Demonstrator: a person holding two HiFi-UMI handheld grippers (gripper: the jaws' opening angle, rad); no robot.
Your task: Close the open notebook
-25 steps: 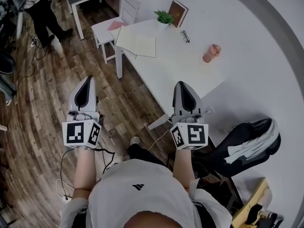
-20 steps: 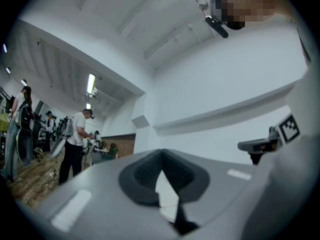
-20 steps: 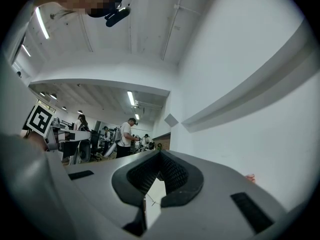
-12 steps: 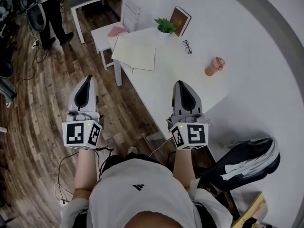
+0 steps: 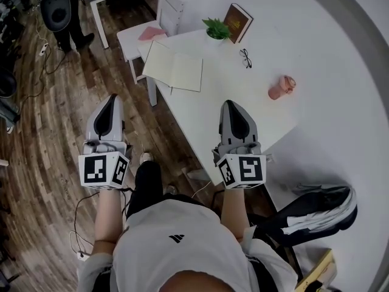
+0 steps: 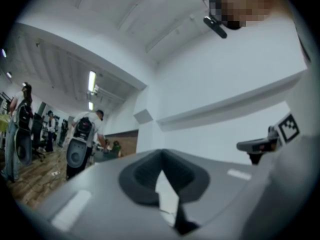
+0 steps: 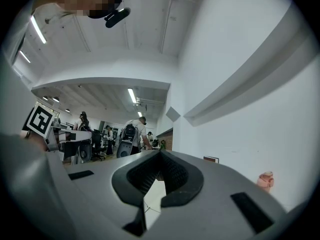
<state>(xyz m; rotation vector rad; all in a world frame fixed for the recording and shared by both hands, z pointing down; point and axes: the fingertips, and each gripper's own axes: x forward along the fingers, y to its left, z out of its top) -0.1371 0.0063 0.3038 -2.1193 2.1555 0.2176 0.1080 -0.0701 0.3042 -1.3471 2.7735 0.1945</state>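
notebook [image 5: 173, 67] open, far-left corner of table [image 5: 255, 117] | left gripper [image 5: 112, 102] closed, empty, off table's left side | right gripper [image 5: 231, 106] closed, empty, over table's near edge

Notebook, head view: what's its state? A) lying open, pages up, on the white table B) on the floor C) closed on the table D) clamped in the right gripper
A: the notebook lies spread open, pale pages up, near the far end of the white table, with nothing touching it.
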